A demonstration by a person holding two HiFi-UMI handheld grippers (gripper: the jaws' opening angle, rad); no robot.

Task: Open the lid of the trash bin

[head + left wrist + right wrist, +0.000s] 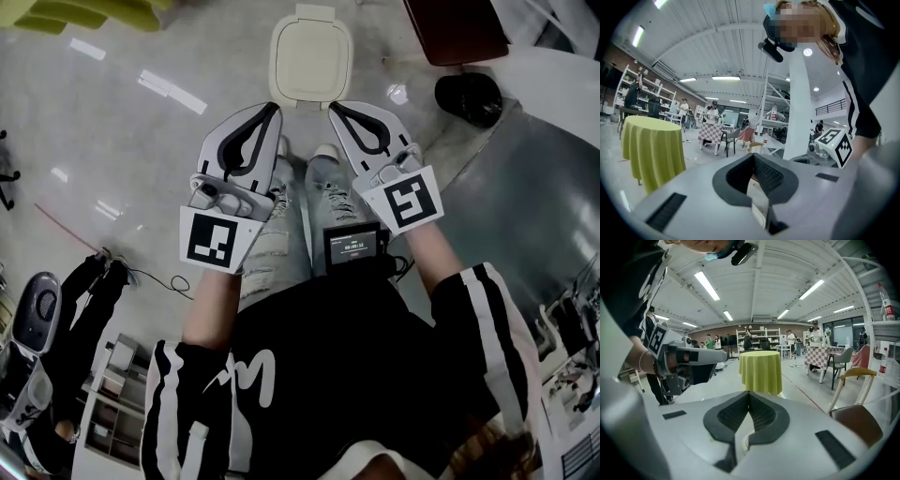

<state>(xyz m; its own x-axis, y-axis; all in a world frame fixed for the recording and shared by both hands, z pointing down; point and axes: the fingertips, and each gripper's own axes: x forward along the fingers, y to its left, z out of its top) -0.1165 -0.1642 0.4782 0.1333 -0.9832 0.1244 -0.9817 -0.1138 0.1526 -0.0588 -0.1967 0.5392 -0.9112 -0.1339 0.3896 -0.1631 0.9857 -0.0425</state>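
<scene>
Two tongs, one bin. Head view: left tongs (274, 108) and right tongs (334, 107) are held side by side, with their tips close to the near edge of the cream trash bin (310, 56). The bin stands on the floor beyond the person's feet with its lid down, and is shown plainly only here. Left gripper view: left tongs (753, 157) pressed together, empty, with a yellow-draped round table (651, 145) at left. Right gripper view: right tongs (749, 393) pressed together, empty, with the same table (761, 369) ahead.
</scene>
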